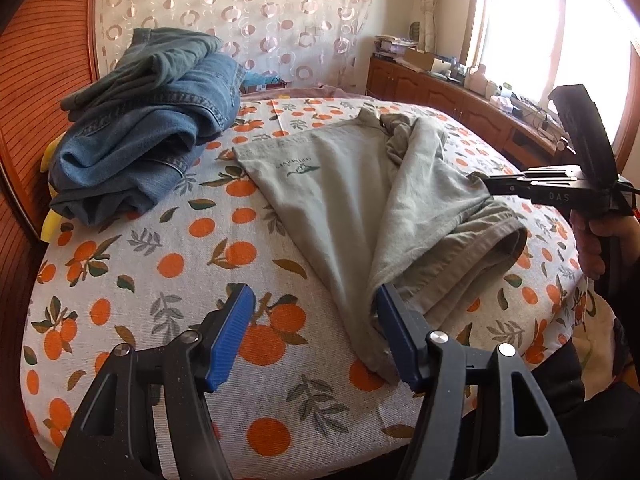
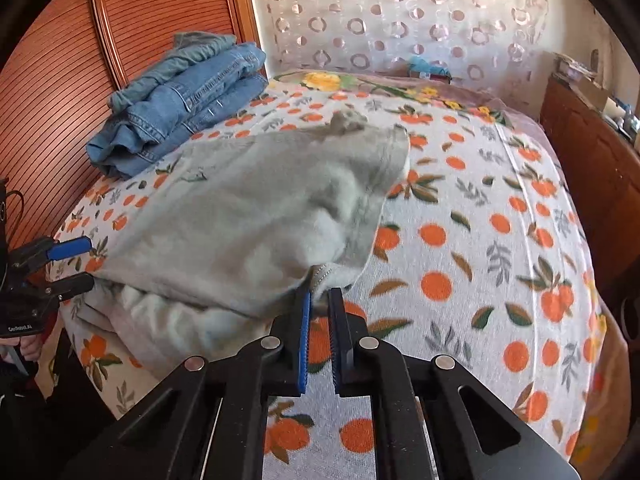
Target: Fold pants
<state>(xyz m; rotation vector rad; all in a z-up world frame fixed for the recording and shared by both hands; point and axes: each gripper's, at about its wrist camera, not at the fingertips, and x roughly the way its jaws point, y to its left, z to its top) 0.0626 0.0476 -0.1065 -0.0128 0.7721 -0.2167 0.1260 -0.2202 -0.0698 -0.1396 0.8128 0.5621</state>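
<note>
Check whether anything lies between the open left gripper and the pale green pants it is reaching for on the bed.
Nothing visible does. The left gripper stands open with the pants hem already between its pads, one pad against the cloth. The folded jeans sit well off toward the headboard.

Bright window (image 1: 560, 40), wooden cabinet (image 1: 436, 92), circle-patterned curtain (image 1: 240, 8).

Black grippers (image 2: 319, 300) (blue ribbed pads (image 1: 230, 336)), dark sleeve (image 1: 600, 420).

One grey-green pants (image 1: 344, 184); one pile of folded jeans (image 1: 148, 128); two tools (image 1: 316, 320) (image 2: 319, 300); one bed (image 1: 200, 264).
</note>
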